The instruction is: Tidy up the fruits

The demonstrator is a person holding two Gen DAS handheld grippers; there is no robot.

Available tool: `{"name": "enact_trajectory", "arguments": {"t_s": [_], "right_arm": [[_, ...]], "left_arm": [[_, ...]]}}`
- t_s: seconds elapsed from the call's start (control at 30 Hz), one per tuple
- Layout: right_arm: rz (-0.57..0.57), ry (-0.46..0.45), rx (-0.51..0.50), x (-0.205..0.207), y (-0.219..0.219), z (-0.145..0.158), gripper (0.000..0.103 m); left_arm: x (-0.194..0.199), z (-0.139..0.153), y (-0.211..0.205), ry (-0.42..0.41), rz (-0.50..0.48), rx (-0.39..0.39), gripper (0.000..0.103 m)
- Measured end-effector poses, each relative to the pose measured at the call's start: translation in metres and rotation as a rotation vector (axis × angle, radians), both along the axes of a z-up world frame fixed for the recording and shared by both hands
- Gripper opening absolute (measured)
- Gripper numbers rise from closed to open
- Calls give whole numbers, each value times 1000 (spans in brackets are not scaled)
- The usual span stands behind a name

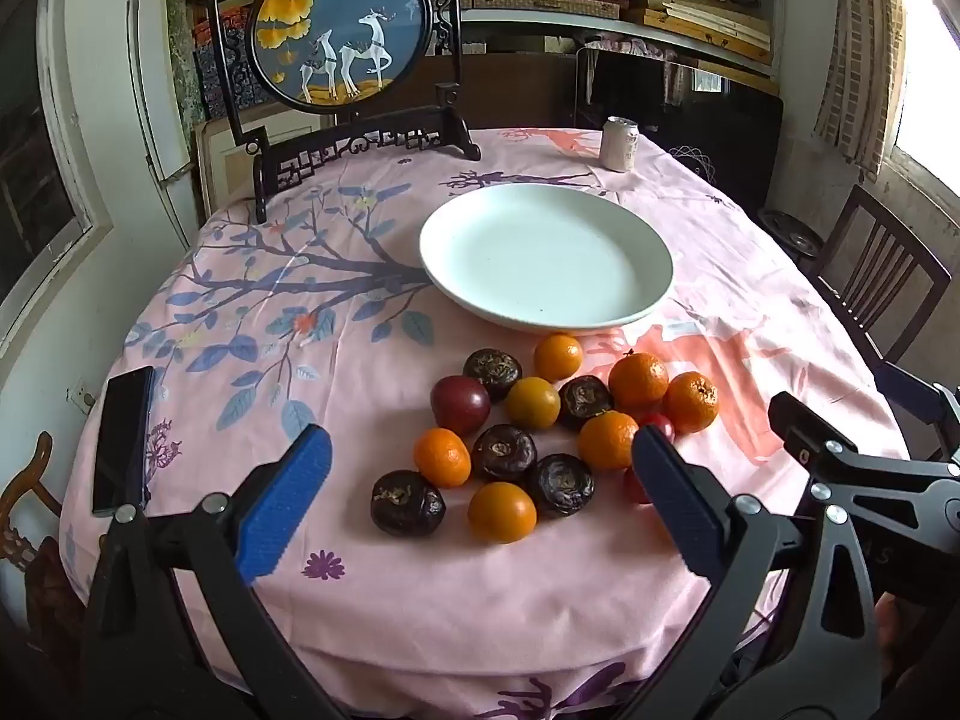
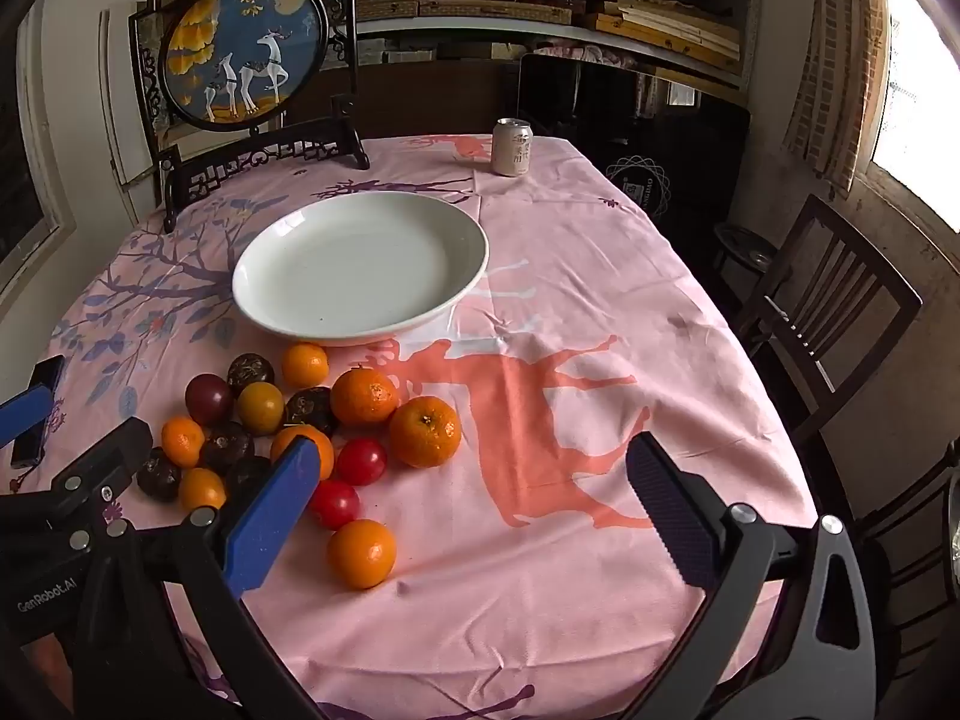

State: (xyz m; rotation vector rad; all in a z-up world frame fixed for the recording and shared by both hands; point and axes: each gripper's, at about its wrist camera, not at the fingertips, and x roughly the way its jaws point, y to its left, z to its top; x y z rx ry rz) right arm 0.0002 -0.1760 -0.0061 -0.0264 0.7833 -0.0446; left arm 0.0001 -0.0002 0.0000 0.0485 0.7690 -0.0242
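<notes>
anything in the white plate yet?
No. The white plate is bare in both views, its whole inside visible. All the fruit lies on the tablecloth in front of it. What the plate covers underneath cannot be seen.

A table draped in a pink tablecloth (image 1: pixel 372 588) printed with blue-leaved branches and coral deer carries everything. A white plate (image 1: pixel 651 294) sits near the middle with nothing in it. Just in front of it lies a loose cluster of fruit: mandarins (image 1: pixel 638 381), dark water chestnuts (image 1: pixel 503 452) and small red tomatoes (image 2: pixel 360 461). A drink can (image 1: pixel 620 143) stands at the far edge, a deer-painted screen (image 1: pixel 342 30) at the back left, a dark phone (image 1: pixel 123 439) near the left edge.
</notes>
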Motion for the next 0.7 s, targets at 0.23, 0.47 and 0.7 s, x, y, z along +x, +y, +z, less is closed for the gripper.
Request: {"name": "enact_trajectory", "arguments": {"t_s": [0.23,0.47,0.7], "right_arm": [[1,-1,5,-1,0,1,102],[0,-1,5,-1,0,1,102],[0,-2,6,-1,1,1,102]], "left_arm": [[3,-1,2,5,-5,-5,101],[-1,-4,0,-1,-1,0,101],[1,-2,1,6,4,-5,101]]}}
